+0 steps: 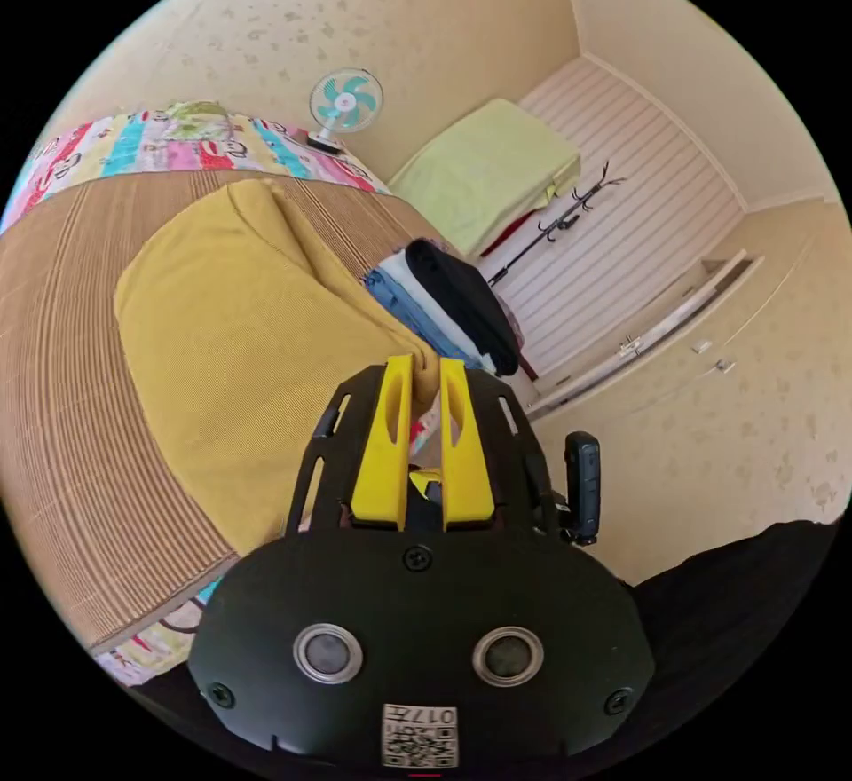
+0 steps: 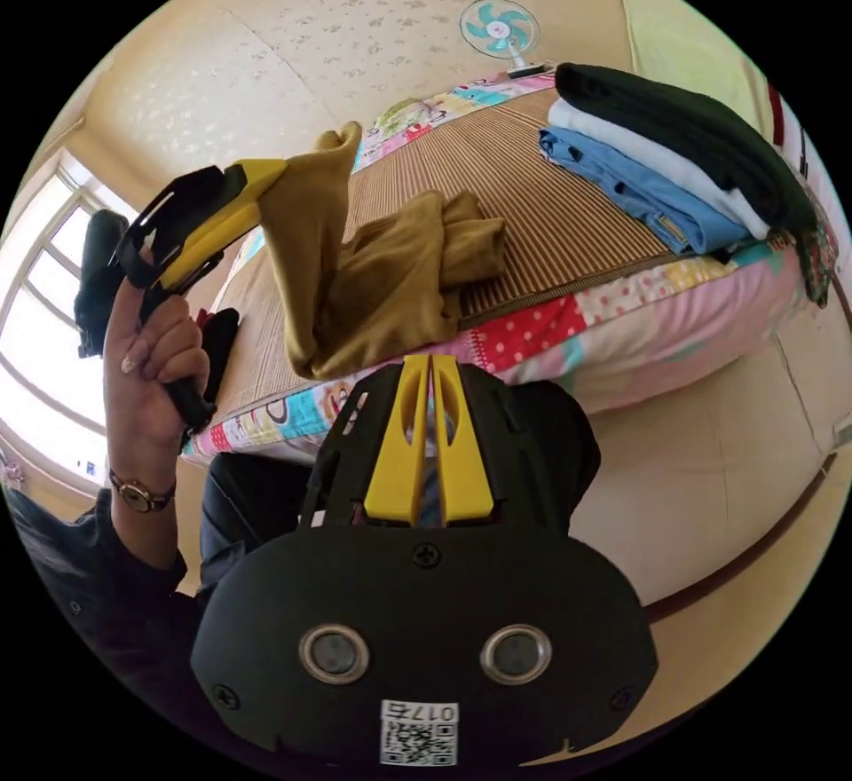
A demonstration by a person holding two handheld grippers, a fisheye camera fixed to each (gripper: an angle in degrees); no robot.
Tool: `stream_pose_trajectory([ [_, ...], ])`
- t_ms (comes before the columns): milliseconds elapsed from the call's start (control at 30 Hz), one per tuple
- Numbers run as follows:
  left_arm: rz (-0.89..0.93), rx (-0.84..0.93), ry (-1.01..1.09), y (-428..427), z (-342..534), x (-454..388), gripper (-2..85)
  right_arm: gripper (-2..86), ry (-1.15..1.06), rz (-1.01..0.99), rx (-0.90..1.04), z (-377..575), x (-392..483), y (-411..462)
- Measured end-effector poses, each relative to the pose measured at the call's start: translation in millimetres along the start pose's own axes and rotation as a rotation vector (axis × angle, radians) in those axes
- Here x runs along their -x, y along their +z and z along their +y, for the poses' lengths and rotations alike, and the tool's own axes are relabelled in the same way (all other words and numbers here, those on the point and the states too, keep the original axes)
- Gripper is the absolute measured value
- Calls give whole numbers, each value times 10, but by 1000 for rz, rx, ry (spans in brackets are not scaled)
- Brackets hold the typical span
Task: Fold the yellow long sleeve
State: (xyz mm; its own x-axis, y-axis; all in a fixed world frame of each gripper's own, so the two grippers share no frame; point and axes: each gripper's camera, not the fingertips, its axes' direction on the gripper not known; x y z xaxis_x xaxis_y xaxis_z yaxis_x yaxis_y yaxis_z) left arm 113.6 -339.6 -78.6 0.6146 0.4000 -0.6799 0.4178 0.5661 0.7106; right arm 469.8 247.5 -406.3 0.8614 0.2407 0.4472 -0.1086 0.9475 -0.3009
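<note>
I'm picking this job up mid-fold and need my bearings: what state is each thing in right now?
Left gripper: shut on the yellow shirt, raised.
Right gripper: shut, holding nothing.
Yellow shirt: crumpled, one end lifted, the rest on the mat.
Clothes stack: folded, piled on the mat's corner.
Fan: standing past the bed; running or not, cannot tell.
Mat: spread flat on the bed.
</note>
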Motion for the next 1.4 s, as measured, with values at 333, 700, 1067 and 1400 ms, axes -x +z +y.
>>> stream_pose_trajectory([
  [333, -192, -124, -422, -574, 933, 922, 168, 101, 182, -369, 33, 46, -1187, -338],
  [700, 293, 15, -719, -325, 1424, 1447, 66, 231, 519, -857, 35, -439, -1749, 85],
  [1067, -177, -206, -249, -2441, 2108, 254, 79, 167, 163, -1180, 84, -1272, -81, 24],
  [1400, -421, -494, -649, -3703, 3989, 500, 108, 123, -85, -1413, 135, -1600, 3816, 636],
])
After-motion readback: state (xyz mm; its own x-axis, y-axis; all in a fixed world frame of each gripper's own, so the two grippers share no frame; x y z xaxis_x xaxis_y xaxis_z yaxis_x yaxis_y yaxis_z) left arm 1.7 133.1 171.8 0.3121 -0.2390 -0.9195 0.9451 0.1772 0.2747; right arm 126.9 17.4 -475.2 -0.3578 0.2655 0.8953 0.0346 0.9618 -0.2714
